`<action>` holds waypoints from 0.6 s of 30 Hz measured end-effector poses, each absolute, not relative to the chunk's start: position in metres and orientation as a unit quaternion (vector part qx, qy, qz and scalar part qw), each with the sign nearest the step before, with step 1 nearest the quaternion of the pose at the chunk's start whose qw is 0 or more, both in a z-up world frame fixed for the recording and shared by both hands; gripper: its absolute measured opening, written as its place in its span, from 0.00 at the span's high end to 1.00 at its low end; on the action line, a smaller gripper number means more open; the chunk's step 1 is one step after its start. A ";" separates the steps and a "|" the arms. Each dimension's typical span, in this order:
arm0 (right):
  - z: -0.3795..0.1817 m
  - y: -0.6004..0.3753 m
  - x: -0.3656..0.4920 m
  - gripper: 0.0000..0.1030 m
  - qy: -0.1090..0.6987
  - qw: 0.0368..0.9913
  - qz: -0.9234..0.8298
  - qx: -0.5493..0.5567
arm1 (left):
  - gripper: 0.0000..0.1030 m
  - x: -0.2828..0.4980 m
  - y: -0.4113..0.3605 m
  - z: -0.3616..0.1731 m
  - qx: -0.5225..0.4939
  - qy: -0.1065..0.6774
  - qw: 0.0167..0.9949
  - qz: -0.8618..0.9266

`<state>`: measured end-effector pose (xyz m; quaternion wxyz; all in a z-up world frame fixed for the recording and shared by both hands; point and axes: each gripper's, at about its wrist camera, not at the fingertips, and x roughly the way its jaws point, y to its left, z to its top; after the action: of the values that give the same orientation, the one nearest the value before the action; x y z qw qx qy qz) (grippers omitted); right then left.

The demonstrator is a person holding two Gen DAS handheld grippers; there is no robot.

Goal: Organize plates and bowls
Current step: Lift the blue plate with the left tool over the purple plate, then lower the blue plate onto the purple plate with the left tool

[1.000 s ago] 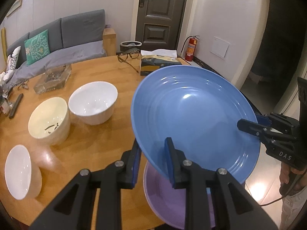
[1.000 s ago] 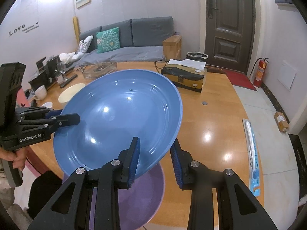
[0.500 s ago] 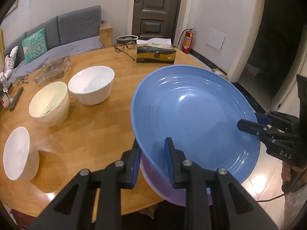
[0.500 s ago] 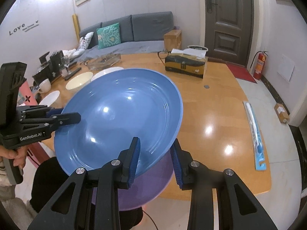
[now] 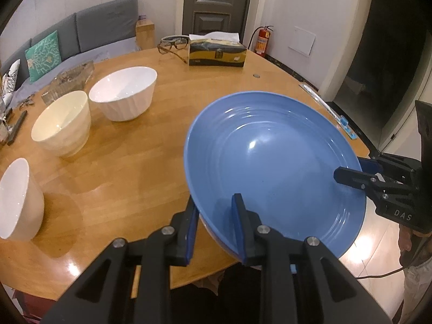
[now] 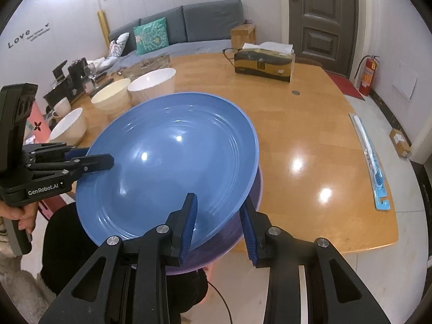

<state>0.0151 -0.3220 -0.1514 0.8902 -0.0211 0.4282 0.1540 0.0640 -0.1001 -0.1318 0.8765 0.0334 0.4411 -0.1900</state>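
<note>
Both grippers hold a large blue plate (image 5: 275, 162), also in the right wrist view (image 6: 167, 159), by opposite rims above the table's near edge. My left gripper (image 5: 214, 218) is shut on the plate's rim. My right gripper (image 6: 218, 216) is shut on the other rim and also shows in the left wrist view (image 5: 348, 175). A purple plate (image 6: 243, 216) lies directly beneath the blue one, mostly hidden. A white bowl (image 5: 124, 94), a cream bowl (image 5: 60, 124) and another white bowl (image 5: 16, 199) stand on the table to the left.
The round wooden table (image 5: 129, 167) carries a tissue box (image 5: 217, 54), glasses (image 5: 172, 47), a glass ashtray (image 5: 70, 79) and a coin (image 5: 256, 76). A blue-handled strip (image 6: 370, 159) lies along the right edge. A sofa and door stand behind.
Both grippers have risen and pulled back with the blue plate; more of the table shows. The purple plate is now almost hidden under the blue one.
</note>
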 end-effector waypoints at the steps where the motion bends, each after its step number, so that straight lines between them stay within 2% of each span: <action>1: -0.154 -0.322 0.015 0.73 0.431 0.889 0.154 -0.021 | 0.79 0.064 -0.100 -0.133 0.035 0.443 0.876 -0.190; 18: -0.156 -0.318 0.008 0.72 0.437 0.884 0.164 -0.028 | 0.78 0.064 -0.098 -0.137 0.042 0.448 0.873 -0.186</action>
<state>0.0080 -0.3176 -0.1563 0.8839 -0.0279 0.4373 0.1636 0.0644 -0.0976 -0.1370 0.8733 0.0416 0.4485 -0.1857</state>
